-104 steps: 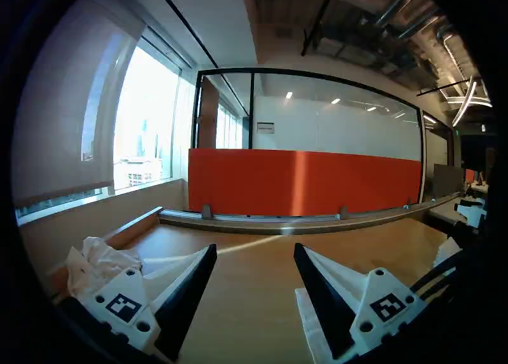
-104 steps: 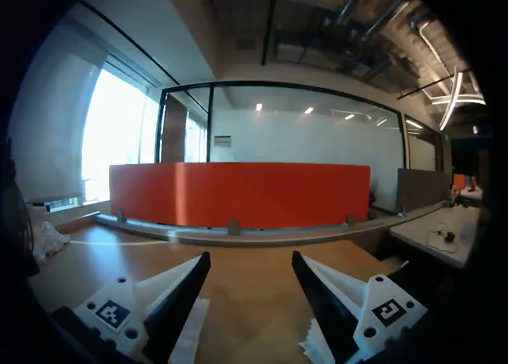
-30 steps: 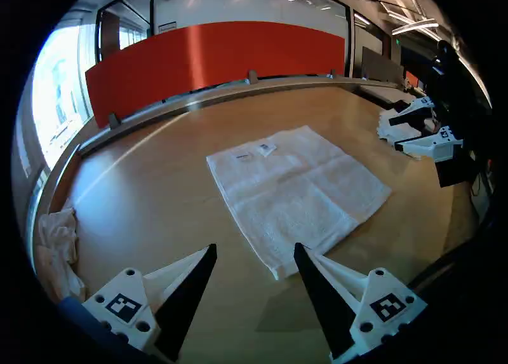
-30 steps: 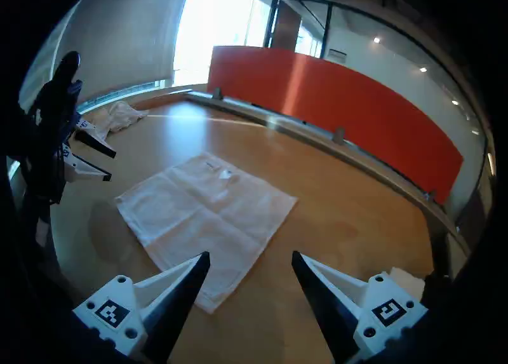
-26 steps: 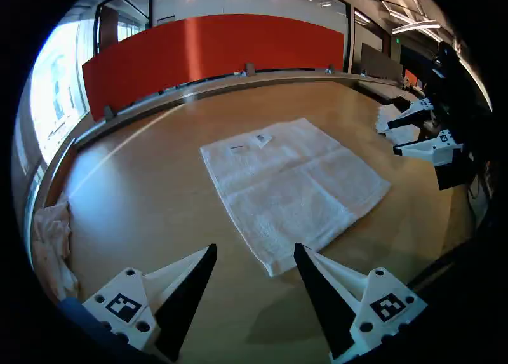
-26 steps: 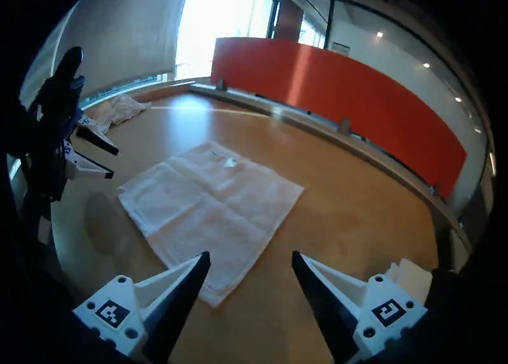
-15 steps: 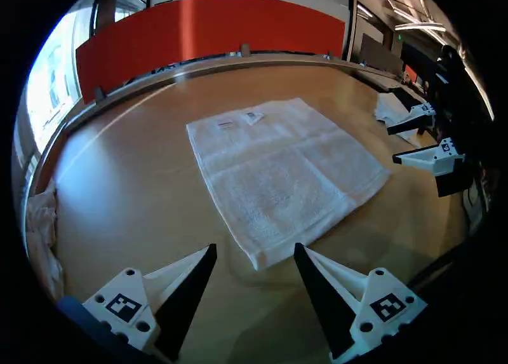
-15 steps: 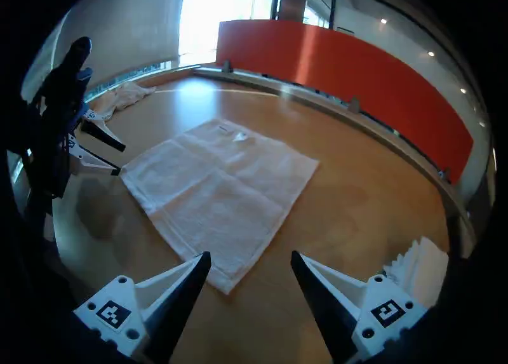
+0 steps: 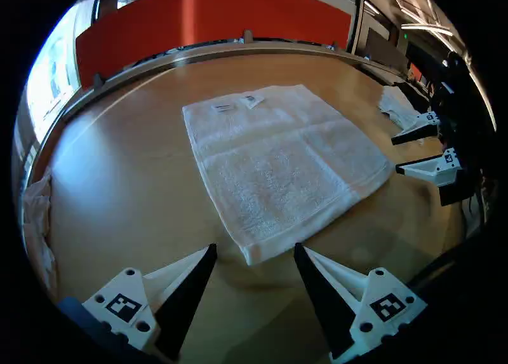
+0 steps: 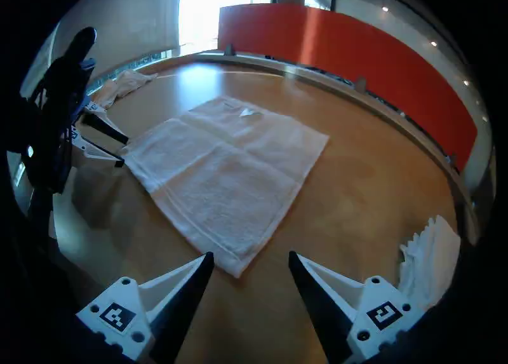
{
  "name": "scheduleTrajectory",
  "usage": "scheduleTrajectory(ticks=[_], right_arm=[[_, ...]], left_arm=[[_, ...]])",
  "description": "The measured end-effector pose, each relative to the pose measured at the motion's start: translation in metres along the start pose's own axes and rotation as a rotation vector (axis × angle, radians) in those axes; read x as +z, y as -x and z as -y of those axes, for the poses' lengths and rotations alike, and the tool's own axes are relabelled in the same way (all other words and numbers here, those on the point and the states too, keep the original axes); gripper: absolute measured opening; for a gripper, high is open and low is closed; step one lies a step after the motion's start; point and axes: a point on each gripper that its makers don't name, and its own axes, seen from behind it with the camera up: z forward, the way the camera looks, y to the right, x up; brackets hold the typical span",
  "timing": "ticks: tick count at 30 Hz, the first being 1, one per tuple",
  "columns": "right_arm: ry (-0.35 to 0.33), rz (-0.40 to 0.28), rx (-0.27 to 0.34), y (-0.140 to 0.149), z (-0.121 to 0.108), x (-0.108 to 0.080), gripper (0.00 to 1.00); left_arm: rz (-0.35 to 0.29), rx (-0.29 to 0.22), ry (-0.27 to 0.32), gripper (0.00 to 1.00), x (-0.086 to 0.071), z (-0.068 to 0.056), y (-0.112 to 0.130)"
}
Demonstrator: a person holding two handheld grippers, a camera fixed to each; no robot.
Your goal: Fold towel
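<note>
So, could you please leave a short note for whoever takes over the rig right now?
The left claw is open and empty, with one near corner of the towel just ahead of its tips.
The right claw is open and empty at the neighbouring near corner.
The towel lies spread flat on the wooden table, tags by the far edge.
Done: nothing folded yet.
Left: probably grip both near corners, carry them to the far edge, then fold again.
A crumpled cloth and a stack of folded cloths lie off to the sides.
</note>
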Motion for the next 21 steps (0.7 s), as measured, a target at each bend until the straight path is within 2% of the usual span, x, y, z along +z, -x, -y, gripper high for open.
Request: scheduleTrajectory(ticks=[5, 15, 21], right_arm=[[-0.018, 0.024, 0.007, 0.006, 0.003, 0.001, 0.80], [-0.045, 0.051, 0.016, 0.016, 0.008, 0.003, 0.55], [-0.054, 0.050, 0.037, 0.015, 0.008, 0.003, 0.50]], left_arm=[[0.011, -0.004, 0.003, 0.89, 0.001, -0.001, 0.000], [0.033, -0.002, 0.001, 0.74, 0.001, -0.003, 0.002], [0.038, 0.001, -0.006, 0.72, 0.001, -0.003, 0.002]])
